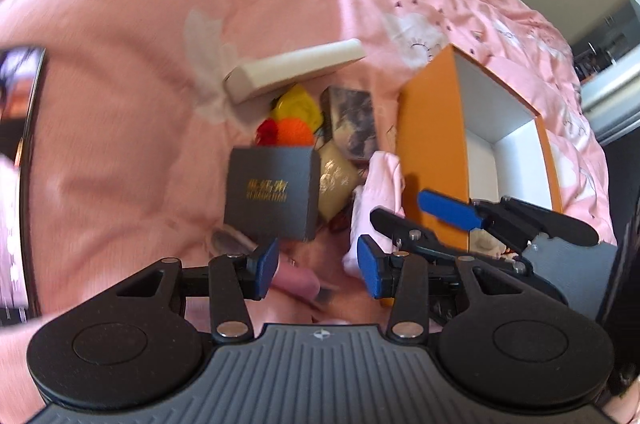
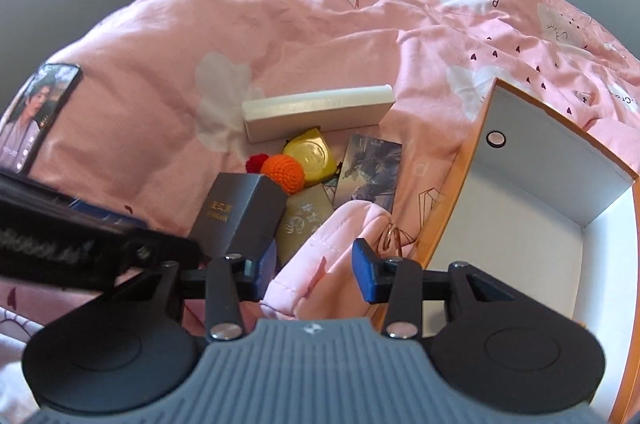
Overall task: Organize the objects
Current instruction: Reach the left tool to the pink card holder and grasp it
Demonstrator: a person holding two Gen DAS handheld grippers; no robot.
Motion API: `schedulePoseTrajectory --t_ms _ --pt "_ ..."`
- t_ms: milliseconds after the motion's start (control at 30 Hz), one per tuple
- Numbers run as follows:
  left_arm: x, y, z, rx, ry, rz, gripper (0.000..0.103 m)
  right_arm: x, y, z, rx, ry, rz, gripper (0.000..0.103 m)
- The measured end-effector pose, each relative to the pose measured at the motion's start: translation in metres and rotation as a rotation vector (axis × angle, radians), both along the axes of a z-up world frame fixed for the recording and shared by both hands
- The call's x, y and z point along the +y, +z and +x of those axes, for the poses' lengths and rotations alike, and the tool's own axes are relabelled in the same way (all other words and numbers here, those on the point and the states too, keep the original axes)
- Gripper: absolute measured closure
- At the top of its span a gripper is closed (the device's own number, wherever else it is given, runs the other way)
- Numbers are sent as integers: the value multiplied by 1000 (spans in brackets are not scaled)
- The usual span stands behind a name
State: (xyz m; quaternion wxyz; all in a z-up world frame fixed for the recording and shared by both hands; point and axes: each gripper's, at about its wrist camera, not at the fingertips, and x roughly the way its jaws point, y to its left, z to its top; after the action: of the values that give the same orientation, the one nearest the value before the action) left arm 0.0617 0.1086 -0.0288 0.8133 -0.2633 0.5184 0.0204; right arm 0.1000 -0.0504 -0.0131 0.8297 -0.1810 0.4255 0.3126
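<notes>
clutter: grey box (image 2: 236, 220) | pink pouch (image 2: 320, 268) (beside orange box (image 2: 448, 220))

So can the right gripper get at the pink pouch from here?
Probably yes. The right gripper stands open with the pink pouch right in front of its fingers and nothing over it. The grey box stands close beside the left finger and could get nudged.

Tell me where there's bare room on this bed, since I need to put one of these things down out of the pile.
Free: the pink quilt left of the long white box, and inside the orange box, which looks empty. Crowded: between the long white box, dark grey box and orange box.
</notes>
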Motion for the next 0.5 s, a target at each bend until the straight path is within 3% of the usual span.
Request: schedulePoseTrajectory --t_ms 100,233,500 --pt "3 -3 -12 39 62 -35 52 2 -6 2 0 11 -30 58" --pt "-5 -3 -23 56 84 -5 49 -1 -7 6 21 21 -22 59" --pt "0 -21 -29 106 214 -48 45 -5 -6 7 38 16 12 60"
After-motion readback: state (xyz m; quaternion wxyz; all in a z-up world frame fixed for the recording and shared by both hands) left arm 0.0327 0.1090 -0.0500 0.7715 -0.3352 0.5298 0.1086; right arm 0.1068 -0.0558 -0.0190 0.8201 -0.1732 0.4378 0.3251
